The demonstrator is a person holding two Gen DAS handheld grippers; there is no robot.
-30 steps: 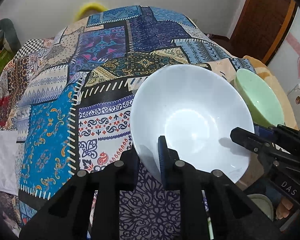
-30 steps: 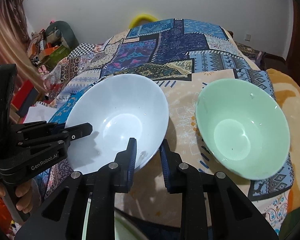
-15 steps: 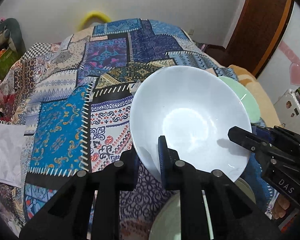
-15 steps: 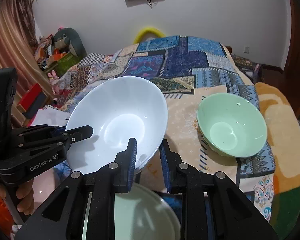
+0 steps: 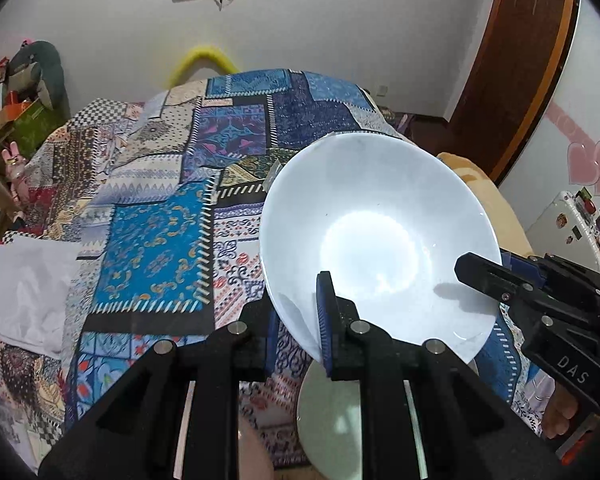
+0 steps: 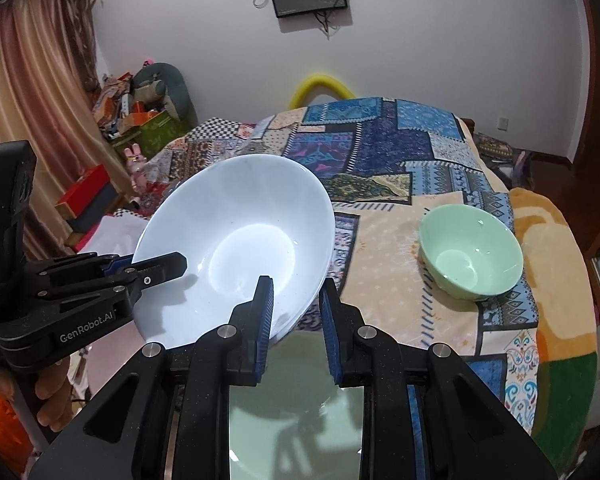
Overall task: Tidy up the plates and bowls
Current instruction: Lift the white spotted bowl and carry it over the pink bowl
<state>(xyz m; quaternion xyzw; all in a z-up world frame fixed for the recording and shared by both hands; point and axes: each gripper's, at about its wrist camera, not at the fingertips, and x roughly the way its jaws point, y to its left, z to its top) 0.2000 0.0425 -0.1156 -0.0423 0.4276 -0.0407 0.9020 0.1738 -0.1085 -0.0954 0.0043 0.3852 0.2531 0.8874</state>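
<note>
A large white bowl [image 5: 380,240] hangs tilted above the patchwork bed, held at its rim from two sides. My left gripper [image 5: 298,324] is shut on the near rim, one pad inside the bowl and one outside. In the right wrist view my right gripper [image 6: 296,314] is shut on the same white bowl [image 6: 240,240] at its lower right rim, with the left gripper [image 6: 168,266] clamped on the left rim. A small green bowl [image 6: 472,256] sits upright on the bed to the right. Under the lifted bowl lies a pale green plate [image 6: 296,400], also seen in the left wrist view [image 5: 332,412].
The patchwork quilt [image 5: 152,240] covers the whole bed. A white cloth [image 5: 24,292] lies at its left edge, with boxes and toys [image 6: 140,120] piled beyond. A wooden door [image 5: 512,60] and a white cabinet [image 5: 580,224] stand to the right.
Both grippers have risen with the white bowl held between them. The bed and the green bowl now look farther off, and the pale green plate has come into view underneath.
</note>
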